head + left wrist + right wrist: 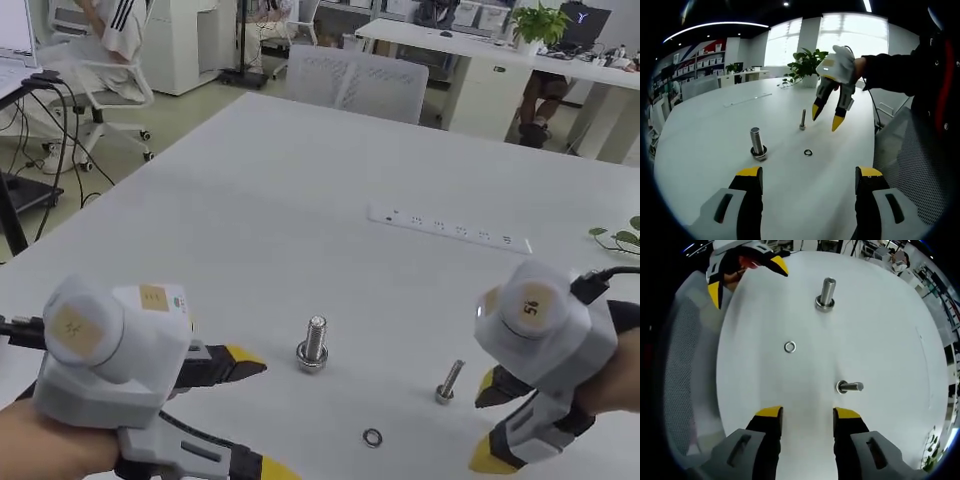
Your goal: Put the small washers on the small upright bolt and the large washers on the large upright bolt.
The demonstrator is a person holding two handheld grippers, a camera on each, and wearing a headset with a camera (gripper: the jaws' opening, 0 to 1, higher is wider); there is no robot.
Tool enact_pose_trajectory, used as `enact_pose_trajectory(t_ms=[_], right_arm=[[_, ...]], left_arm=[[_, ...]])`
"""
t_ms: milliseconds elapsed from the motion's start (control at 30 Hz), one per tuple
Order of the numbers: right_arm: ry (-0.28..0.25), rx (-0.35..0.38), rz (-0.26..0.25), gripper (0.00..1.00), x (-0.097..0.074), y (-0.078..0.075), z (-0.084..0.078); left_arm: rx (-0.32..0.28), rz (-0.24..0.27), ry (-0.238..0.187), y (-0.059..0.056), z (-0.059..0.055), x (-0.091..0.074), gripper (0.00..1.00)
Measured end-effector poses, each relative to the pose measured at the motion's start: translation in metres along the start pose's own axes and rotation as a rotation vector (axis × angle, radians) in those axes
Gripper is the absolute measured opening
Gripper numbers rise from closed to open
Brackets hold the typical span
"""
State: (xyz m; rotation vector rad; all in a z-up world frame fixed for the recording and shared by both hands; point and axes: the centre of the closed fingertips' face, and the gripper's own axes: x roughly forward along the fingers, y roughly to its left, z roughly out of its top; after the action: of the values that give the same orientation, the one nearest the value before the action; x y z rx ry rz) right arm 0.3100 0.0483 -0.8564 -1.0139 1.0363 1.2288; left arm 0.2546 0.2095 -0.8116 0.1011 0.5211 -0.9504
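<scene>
A large bolt [313, 343] [757, 143] [826, 292] stands upright on the white table [250, 220], with a ring at its foot. To its right a small bolt [449, 381] [803, 120] [850, 387] stands, tilted in the head view. One small washer [372, 437] [808, 152] [790, 346] lies flat in front of the two bolts. My left gripper [262, 415] [809, 172] [745, 280] hovers open and empty at the near left. At the near right my right gripper [485, 425] [808, 412] [825, 115] is open and empty, close to the small bolt.
A white power strip [447, 229] lies further back on the table. A mesh chair [355, 80] stands at the far edge, and plant leaves [620, 238] reach in from the right. A person sits at back left.
</scene>
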Motion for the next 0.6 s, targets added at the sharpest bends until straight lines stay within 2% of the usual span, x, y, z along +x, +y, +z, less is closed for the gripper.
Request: enact_pose_trajectory(t_ms=[200,333,600], right_arm=[[-0.003,-0.028,0.019,0.42,0.004,0.012,0.01],[-0.015,-0.05,0.034,0.41,0.006,0.021,0.023],[-0.023,-0.087,0.04,0.41,0.008,0.024,0.042]], left_arm=[[0.005,0.002,-0.001,-0.001,0.001,-0.001,0.75],[0.008,0.005,-0.006,-0.002,0.003,-0.003,0.75],[0.011,0.013,-0.009,-0.003,0.004,-0.005,0.75]])
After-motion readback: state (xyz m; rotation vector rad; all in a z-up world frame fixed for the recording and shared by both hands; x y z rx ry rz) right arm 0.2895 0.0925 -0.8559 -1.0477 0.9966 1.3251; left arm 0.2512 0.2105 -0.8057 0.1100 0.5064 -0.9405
